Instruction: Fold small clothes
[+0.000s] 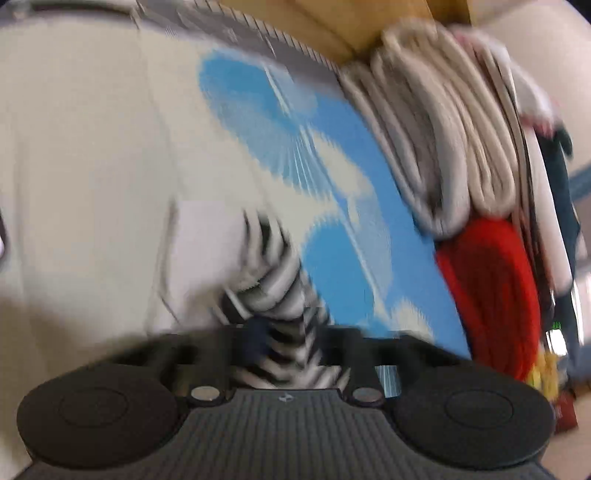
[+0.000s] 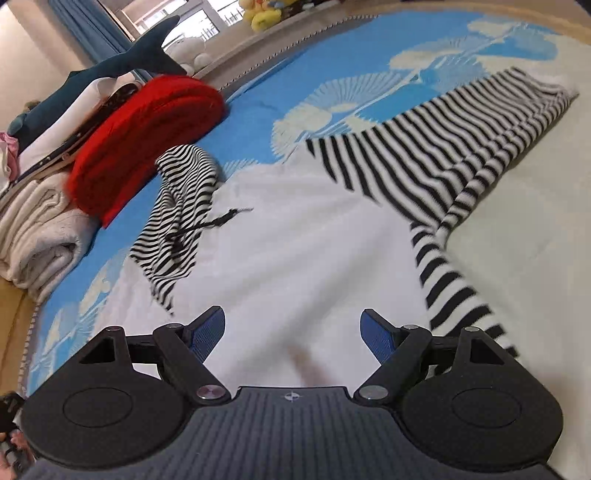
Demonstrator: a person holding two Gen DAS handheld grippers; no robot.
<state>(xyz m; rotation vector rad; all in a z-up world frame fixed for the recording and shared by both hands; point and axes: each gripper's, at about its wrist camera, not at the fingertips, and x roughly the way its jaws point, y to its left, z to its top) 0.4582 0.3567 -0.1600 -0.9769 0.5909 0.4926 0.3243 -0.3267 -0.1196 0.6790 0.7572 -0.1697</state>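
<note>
A white garment [image 2: 295, 229] with black-and-white striped sleeves lies spread on the blue and cream bedspread [image 2: 332, 62]. One striped sleeve [image 2: 443, 155] runs off to the far right. A bunched striped part [image 2: 181, 206] with a dark drawstring lies at the left. My right gripper [image 2: 293, 332] hovers low over the white body, open, with nothing between its blue pads. The left wrist view is blurred. There my left gripper [image 1: 284, 343] is shut on a fold of striped fabric [image 1: 273, 266] beside white cloth [image 1: 207, 236].
A folded red knit [image 2: 147, 140] and a stack of folded cream knits [image 2: 40, 229] sit at the bedspread's left edge, also seen as the red knit [image 1: 487, 288] and cream stack [image 1: 443, 140]. A dark shark plush [image 2: 122, 59] and yellow plush toys [image 2: 262, 14] lie behind.
</note>
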